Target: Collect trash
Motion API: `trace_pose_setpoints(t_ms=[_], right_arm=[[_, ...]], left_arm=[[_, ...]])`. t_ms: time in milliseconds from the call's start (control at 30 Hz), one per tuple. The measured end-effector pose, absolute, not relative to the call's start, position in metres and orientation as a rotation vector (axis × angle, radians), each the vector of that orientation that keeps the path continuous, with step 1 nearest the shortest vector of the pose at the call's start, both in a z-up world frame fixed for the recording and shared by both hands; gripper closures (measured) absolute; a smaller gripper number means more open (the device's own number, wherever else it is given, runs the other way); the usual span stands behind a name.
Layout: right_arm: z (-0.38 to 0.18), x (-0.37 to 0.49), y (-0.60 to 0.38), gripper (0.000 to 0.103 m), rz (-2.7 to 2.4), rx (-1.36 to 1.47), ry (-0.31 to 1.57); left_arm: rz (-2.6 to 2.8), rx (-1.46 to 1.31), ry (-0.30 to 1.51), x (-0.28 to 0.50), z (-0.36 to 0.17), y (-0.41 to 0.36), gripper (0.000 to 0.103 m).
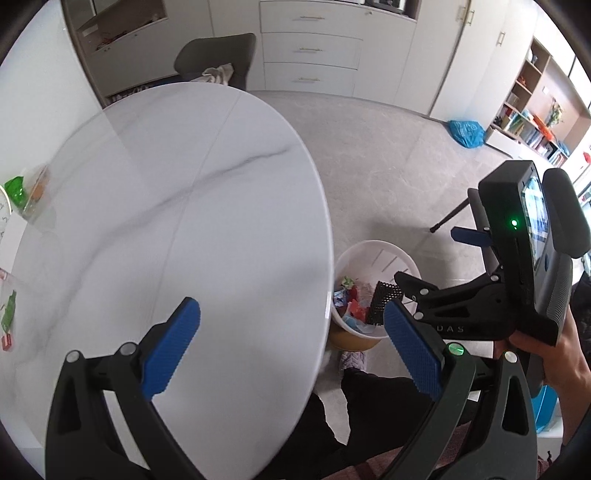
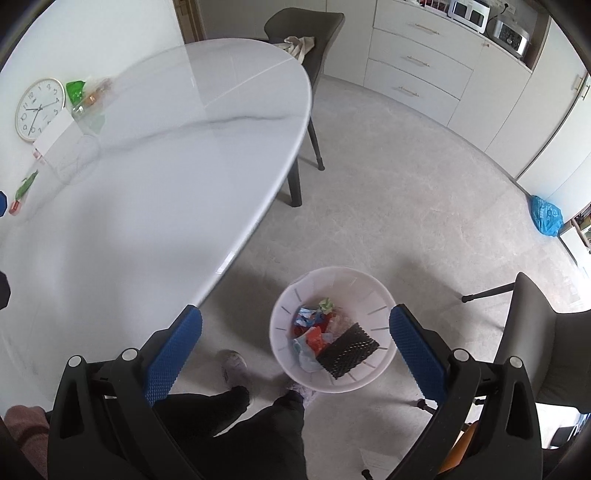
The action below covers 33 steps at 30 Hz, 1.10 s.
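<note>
A white waste bin [image 2: 284, 343] stands on the floor by the table's edge, holding crumpled coloured wrappers [image 2: 314, 325] and a black mesh piece [image 2: 347, 350]. It also shows in the left wrist view [image 1: 373, 254]. My right gripper [image 2: 295, 350] is open and empty, held above the bin. My left gripper [image 1: 291, 347] is open and empty over the edge of the white marble table [image 1: 177, 192]. The right gripper [image 1: 436, 262] shows at the right of the left wrist view. Green and clear wrappers [image 2: 83, 99] lie at the table's far left, and more green and red scraps [image 2: 22, 192] lie nearer.
A round wall clock [image 2: 38, 109] and a white card [image 2: 53, 134] lie on the table. A grey chair [image 2: 306, 33] with a cloth stands behind the table, another chair [image 2: 543, 339] at the right. White drawers [image 2: 417, 62] line the wall. A blue bag [image 2: 546, 216] lies on the floor.
</note>
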State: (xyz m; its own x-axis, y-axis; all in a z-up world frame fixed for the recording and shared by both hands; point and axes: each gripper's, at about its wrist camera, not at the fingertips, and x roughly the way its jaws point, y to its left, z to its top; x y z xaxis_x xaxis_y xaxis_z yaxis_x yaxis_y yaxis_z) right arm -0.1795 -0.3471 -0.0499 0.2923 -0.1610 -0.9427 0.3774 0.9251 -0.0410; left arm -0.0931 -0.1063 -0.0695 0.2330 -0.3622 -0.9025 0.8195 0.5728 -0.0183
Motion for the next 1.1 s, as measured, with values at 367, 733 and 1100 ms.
trace_pose_setpoints(t_ms=[367,733,1100], right_arm=[[-0.043,-0.135,-0.290,0.002,-0.277,0.147,1.218],[0.027,-0.050,-0.249,0.002,-0.038,0.032,1.007],[0.143,-0.066,-0.236,0.002,0.126,-0.092,0.755]], left_arm=[[-0.752,0.432,1.058,-0.050,-0.071,-0.059,0.008],[-0.308,0.120,0.988,-0.001,-0.014,0.017,0.008],[-0.039,-0.038,0.866,-0.049,0.054,0.026,0.008]])
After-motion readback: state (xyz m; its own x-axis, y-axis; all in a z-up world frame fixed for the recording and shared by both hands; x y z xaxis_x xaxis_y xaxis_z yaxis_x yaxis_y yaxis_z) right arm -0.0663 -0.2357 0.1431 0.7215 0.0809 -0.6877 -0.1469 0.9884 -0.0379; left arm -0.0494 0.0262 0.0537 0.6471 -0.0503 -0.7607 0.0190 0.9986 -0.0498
